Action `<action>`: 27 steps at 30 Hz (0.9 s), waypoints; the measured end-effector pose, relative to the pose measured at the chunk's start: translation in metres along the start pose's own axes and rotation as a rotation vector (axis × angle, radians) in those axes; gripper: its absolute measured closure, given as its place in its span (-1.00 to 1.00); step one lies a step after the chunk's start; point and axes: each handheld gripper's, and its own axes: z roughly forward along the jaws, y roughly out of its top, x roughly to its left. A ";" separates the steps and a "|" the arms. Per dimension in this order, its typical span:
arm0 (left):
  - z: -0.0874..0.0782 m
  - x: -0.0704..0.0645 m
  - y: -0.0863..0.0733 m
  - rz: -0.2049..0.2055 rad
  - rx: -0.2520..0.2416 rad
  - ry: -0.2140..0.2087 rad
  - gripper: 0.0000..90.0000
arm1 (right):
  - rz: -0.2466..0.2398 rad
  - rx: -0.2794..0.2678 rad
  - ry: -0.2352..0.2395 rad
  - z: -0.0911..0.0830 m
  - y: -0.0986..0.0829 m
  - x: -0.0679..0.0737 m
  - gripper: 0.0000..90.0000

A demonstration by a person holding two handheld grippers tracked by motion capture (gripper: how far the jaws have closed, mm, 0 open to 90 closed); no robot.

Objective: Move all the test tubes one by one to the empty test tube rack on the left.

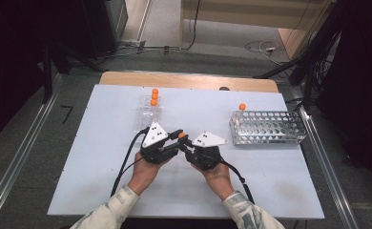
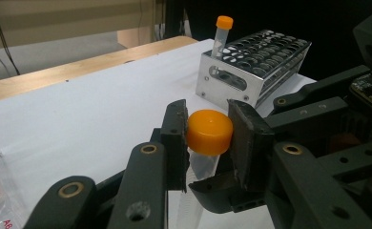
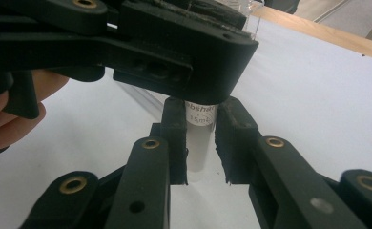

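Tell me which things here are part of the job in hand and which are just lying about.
In the job: capped tube, left gripper on its orange cap, right gripper on its body, metal rack.
Lying about: spare tubes, cables on the floor.

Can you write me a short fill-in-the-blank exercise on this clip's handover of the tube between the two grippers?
1. The left gripper has its jaws shut on the tube's ____ cap.
2. The right gripper grips the same tube by its clear ____.
3. In the metal rack stands ____ capped tube.
4. The rack sits on the person's ____ side of the white table.

Missing words: orange; body; one; right
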 end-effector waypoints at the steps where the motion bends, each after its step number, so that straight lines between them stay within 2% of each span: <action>1: 0.000 0.000 0.000 -0.002 -0.001 0.001 0.55 | 0.001 0.000 0.000 0.000 0.000 0.000 0.61; 4: 0.000 0.000 0.000 -0.004 -0.002 -0.001 0.56 | 0.000 -0.001 -0.003 0.000 0.000 0.000 0.58; 8: -0.001 0.003 0.001 -0.014 -0.004 -0.001 0.56 | -0.011 -0.001 -0.007 -0.001 0.001 -0.001 0.12; 10: -0.001 0.006 0.002 -0.021 -0.013 0.009 0.56 | -0.001 0.000 -0.010 -0.001 0.001 -0.003 -0.12; 13: -0.004 0.012 0.004 -0.040 -0.028 0.015 0.56 | 0.017 -0.006 -0.019 -0.004 0.002 -0.007 -0.31; 18: -0.007 0.025 0.009 -0.085 -0.063 0.061 0.56 | 0.039 -0.002 -0.036 -0.007 0.003 -0.014 -0.37; 23: -0.008 0.034 0.019 -0.070 -0.077 0.105 0.56 | 0.038 0.000 -0.044 -0.008 0.002 -0.016 -0.36; 27: -0.011 0.044 0.027 -0.089 -0.096 0.119 0.56 | 0.042 -0.003 -0.050 -0.009 0.002 -0.018 -0.36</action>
